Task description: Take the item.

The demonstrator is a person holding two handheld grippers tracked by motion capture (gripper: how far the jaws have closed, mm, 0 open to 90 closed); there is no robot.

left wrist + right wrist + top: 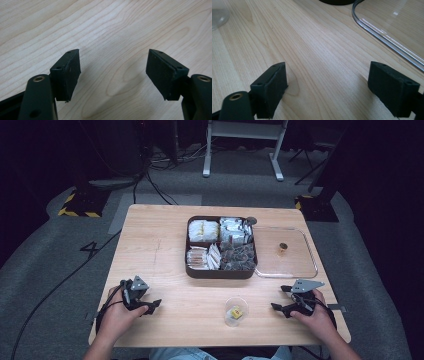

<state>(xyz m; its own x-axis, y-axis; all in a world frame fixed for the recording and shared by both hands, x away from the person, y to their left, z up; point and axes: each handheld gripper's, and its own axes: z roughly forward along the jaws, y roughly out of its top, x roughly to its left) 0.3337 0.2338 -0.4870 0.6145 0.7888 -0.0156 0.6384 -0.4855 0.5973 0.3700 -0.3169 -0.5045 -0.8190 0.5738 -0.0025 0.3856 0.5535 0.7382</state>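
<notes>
Both tongs sit low over the near half of the wooden table, jaws apart, nothing between them. L gripper at near-left, pads spread over bare wood in its own view; no object within its reach there. R gripper at near-right, jaws gaping too, own view shows bare grain between pads. Task item nearest: small clear plastic cup w/ a yellow bit inside, standing betw. the two grippers, close to the near table edge, touching neither. Dark four-compartment tray sits mid-table, back of centre, packed w/ wrapped snacks; clear lid lies flat just beside its right side, edge to edge as far as I can tell, w/ a small brown thing on it. Room: wide open wood left of tray and along the whole near strip; L gripper has free space fwd and toward the cup. R gripper tighter: lid rim just ahead, right table edge near its hand. High view gives the whole layout, both forearms, floor cables, hazard-tape feet beyond the far corners. R gripper view adds detail: curved lid rim close up at upper right, dark tray corner at top, blurred cup edge at upper left. L gripper view adds wood grain and pad shadows, nothing else.
</notes>
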